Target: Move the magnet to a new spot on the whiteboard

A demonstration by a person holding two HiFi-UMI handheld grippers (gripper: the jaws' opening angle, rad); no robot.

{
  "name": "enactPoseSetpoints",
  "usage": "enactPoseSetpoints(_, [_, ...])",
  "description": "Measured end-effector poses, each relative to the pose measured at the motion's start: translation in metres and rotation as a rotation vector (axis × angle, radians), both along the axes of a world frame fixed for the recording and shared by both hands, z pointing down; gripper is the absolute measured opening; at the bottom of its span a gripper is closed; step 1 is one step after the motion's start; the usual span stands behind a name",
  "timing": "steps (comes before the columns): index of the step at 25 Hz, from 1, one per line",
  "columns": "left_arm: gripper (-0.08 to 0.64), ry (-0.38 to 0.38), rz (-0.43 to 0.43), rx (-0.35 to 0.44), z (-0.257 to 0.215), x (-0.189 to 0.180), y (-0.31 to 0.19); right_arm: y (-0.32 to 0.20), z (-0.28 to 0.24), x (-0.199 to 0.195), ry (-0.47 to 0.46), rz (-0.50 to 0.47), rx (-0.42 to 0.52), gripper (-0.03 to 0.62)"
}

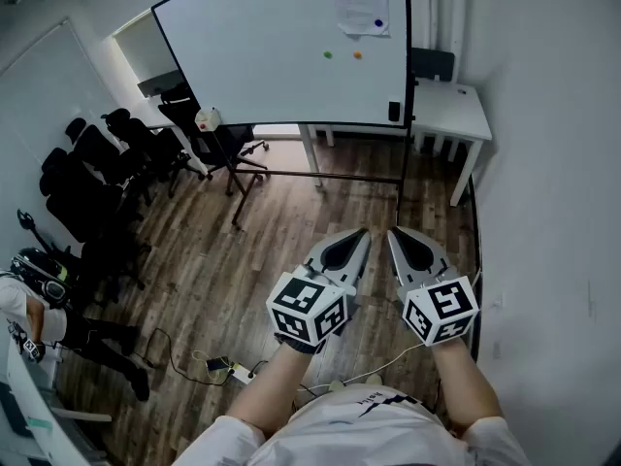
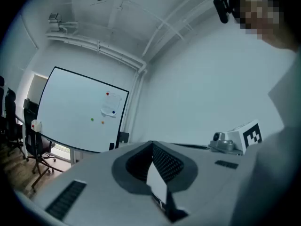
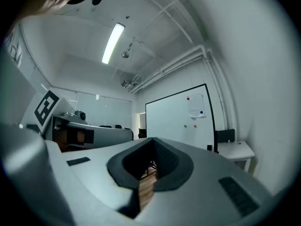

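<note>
The left claw (image 1: 363,233) and the right claw (image 1: 393,233) are held level, jaws closed together on nothing, well apart from the whiteboard (image 1: 262,56). A green magnet (image 1: 327,54) and an orange magnet (image 1: 357,54) are seen side by side on its right part, below a pinned sheet (image 1: 361,3).

No legible text anywhere
</note>
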State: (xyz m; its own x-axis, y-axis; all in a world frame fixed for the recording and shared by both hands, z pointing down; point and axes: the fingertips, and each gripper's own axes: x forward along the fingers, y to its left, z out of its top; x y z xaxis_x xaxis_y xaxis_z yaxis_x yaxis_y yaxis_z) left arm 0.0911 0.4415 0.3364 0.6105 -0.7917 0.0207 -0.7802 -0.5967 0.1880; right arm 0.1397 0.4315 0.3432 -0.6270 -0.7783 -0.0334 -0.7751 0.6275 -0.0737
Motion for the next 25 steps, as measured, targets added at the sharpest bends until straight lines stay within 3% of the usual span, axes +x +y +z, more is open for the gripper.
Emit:
enactPoseSetpoints(16, [0.009, -0.007, -0.084, 0.018, -0.012, 0.002, -0.041, -0.039, -0.022, 0.048, -0.127, 0.001, 0.011, 0.012])
enactPoseSetpoints(25, [0.009, 0.014, -0.052, 0.001, 0.017, -0.002, -0.080, -0.071, 0.004, 0.033, -0.095, 0.021, -0.010, 0.012])
